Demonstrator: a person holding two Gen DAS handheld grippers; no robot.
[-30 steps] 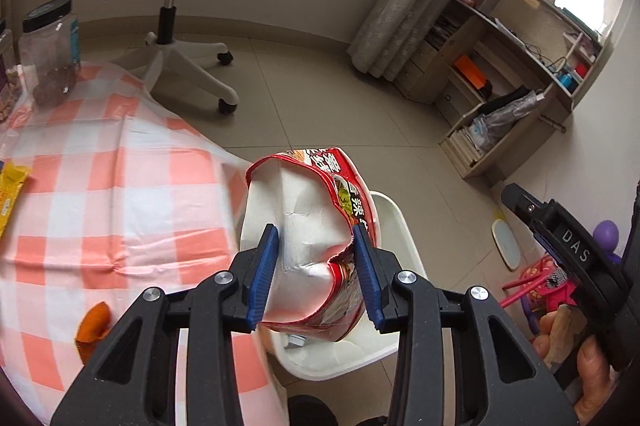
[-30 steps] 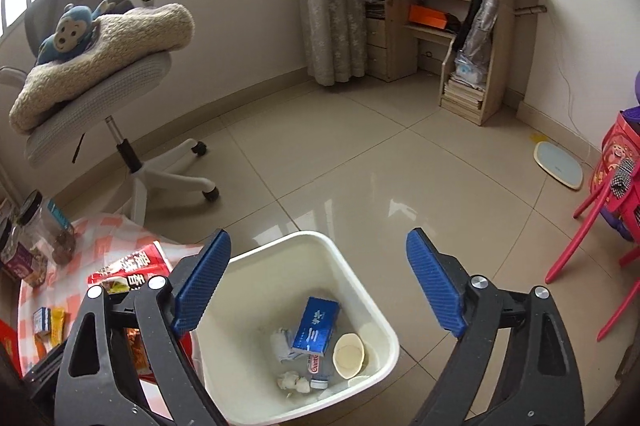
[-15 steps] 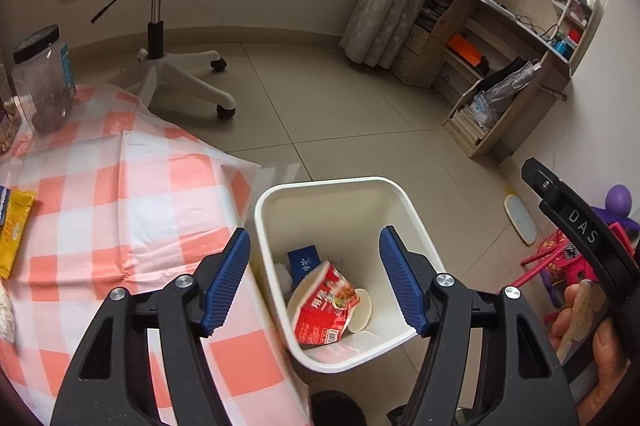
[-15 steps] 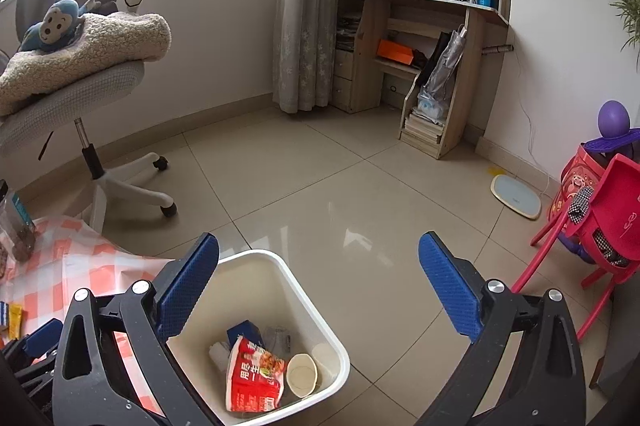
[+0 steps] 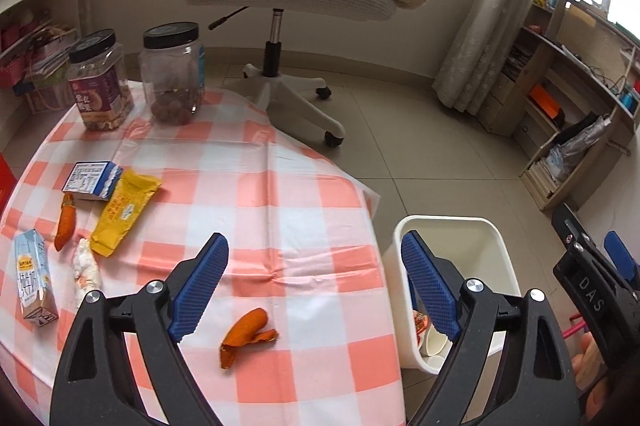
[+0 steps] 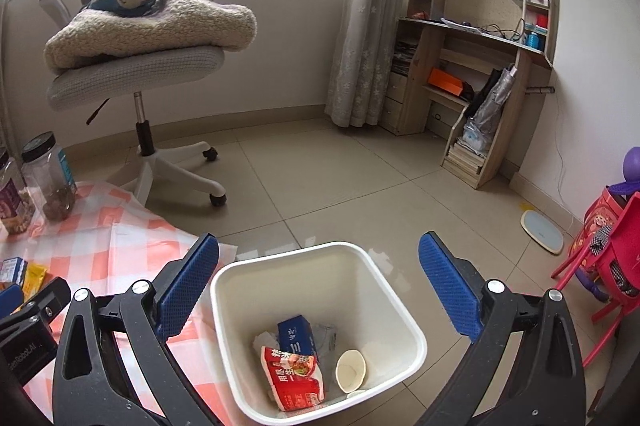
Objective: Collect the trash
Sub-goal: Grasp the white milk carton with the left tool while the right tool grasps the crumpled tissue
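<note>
My left gripper (image 5: 314, 286) hangs over the right edge of the checked table (image 5: 256, 185), its jaws opening with nothing between them. Below it lies an orange peel (image 5: 246, 336). Further left are a yellow wrapper (image 5: 124, 211), a blue-and-white box (image 5: 92, 179), a small milk carton (image 5: 32, 284), a crumpled tissue (image 5: 86, 270) and another orange scrap (image 5: 66, 222). The white bin (image 6: 320, 338) stands on the floor beside the table. It holds the red snack bag (image 6: 294, 378), a blue box (image 6: 296, 336) and a paper cup (image 6: 350, 372). My right gripper (image 6: 318, 286) is open and empty above the bin.
Two black-lidded jars (image 5: 172, 73) stand at the table's far edge. A grey office chair (image 6: 136, 73) with a blanket and plush toy stands behind it. A wooden desk with shelves (image 6: 476, 77) fills the far corner. A red child's chair (image 6: 604, 258) is at the right.
The left gripper let go of the red snack bag, which dropped into the bin, then swung left over the table with its jaws wider. The right gripper shifted, staying open over the bin.
</note>
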